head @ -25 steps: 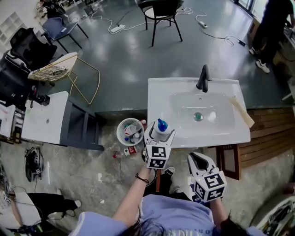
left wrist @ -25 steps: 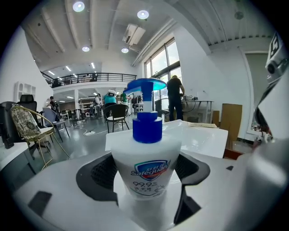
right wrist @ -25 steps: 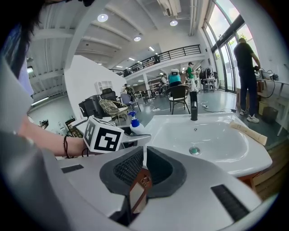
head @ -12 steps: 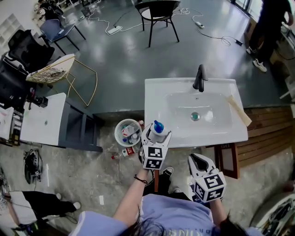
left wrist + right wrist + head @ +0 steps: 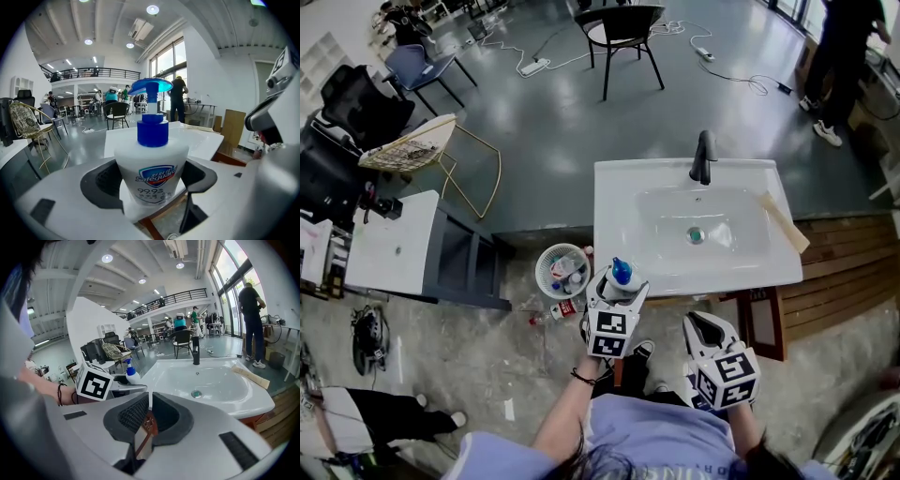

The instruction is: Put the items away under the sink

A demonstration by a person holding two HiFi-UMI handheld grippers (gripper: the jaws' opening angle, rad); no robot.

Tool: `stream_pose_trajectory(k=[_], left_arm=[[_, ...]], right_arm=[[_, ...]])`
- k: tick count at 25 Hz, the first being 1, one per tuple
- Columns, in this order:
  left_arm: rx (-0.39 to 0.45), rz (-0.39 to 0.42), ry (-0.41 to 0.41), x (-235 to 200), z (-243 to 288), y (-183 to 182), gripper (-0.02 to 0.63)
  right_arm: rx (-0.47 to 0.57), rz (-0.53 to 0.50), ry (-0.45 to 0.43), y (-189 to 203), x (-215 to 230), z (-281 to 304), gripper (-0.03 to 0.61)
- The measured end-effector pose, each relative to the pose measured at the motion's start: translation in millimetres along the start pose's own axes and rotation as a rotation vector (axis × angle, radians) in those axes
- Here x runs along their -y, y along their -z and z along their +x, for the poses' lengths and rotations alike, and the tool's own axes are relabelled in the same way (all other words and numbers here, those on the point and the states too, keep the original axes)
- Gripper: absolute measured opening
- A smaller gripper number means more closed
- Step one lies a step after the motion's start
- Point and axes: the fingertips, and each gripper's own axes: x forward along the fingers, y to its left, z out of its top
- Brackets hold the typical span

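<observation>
Over the last second the left gripper [image 5: 617,284], its fingers clamped on the soap bottle [image 5: 621,273], has drawn back from the sink [image 5: 609,192] toward the person. The bottle's blue pump, which earlier stood over the basin's front rim, now sits right at the edge of the front left corner, and the gripper shows lower in the head view. That view has itself drifted a little, so the sink and the tap [image 5: 703,155] now lie slightly further left than before.
</observation>
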Motion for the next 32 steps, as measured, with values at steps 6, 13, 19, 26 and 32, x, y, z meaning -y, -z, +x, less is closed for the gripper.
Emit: stream_pose_trajectory(k=[6,13,19,26,32], left_arm=[[0.02,-0.007,0.004,15,-23,-6,0.379],[0.065,-0.013,0.011,37,-61,-25,0.379],[0.106,-0.006,0.019,59,-94,-38,0.379],[0.127,0.014,0.031,87,-133,-41,0.379],[0.134,0.013,0.032,110,-163,-38,0.379]], right_arm=[[0.01,-0.009,-0.009,4,-3,-11,0.037],[0.03,-0.019,-0.018,9,-6,-29,0.037],[0.042,-0.025,-0.032,19,-13,-49,0.037],[0.063,-0.048,-0.055,30,-25,-73,0.037],[0.076,-0.055,-0.062,41,-35,-97,0.037]])
